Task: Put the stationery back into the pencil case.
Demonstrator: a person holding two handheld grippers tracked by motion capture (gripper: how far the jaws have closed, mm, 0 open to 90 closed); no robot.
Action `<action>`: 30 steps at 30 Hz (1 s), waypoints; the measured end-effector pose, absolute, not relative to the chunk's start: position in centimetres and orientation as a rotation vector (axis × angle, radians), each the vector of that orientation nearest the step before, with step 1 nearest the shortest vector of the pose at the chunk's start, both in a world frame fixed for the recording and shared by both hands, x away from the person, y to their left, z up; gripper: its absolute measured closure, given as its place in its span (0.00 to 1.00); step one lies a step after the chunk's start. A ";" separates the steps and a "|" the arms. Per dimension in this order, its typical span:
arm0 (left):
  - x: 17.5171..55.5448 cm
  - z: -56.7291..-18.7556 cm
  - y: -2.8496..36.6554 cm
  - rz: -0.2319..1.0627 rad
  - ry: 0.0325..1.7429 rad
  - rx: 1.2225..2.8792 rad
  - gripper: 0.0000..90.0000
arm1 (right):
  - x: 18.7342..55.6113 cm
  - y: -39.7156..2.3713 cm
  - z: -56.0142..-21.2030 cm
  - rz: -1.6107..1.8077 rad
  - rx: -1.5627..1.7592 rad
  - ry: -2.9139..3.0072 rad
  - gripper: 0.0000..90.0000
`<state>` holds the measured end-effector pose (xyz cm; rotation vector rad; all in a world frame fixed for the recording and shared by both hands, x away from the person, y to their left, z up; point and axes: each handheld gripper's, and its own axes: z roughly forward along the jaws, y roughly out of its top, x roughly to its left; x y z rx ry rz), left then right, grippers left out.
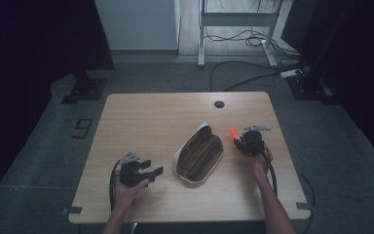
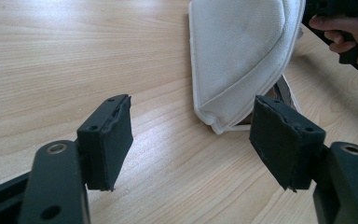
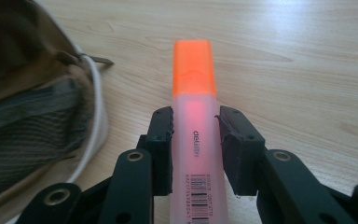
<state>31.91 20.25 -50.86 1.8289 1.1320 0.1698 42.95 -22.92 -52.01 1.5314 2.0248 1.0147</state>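
A light wooden table (image 1: pixel 141 117) holds an open white pencil case (image 1: pixel 199 154) with a brown lining at its centre. Left of the case, the left gripper (image 1: pixel 150 168) has its jaws spread wide, grasping nothing. Right of it, the right gripper (image 1: pixel 237 142) clamps an orange highlighter (image 3: pixel 196 121).

A wooden table (image 1: pixel 141 117) stands on grey carpet (image 1: pixel 44 156), with a round hole (image 1: pixel 219 104) near its far edge. Beyond it, black cables (image 1: pixel 243 78) trail across the floor to a white power strip (image 1: pixel 292 73) at far right. A white desk frame (image 1: pixel 238 19) stands behind, a black stand base (image 1: pixel 85 90) at far left
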 end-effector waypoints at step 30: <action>34.2 -50.3 19.1 0.157 1.079 1.845 0.34 | 39.8 -21.4 -49.9 1.220 1.546 2.013 0.72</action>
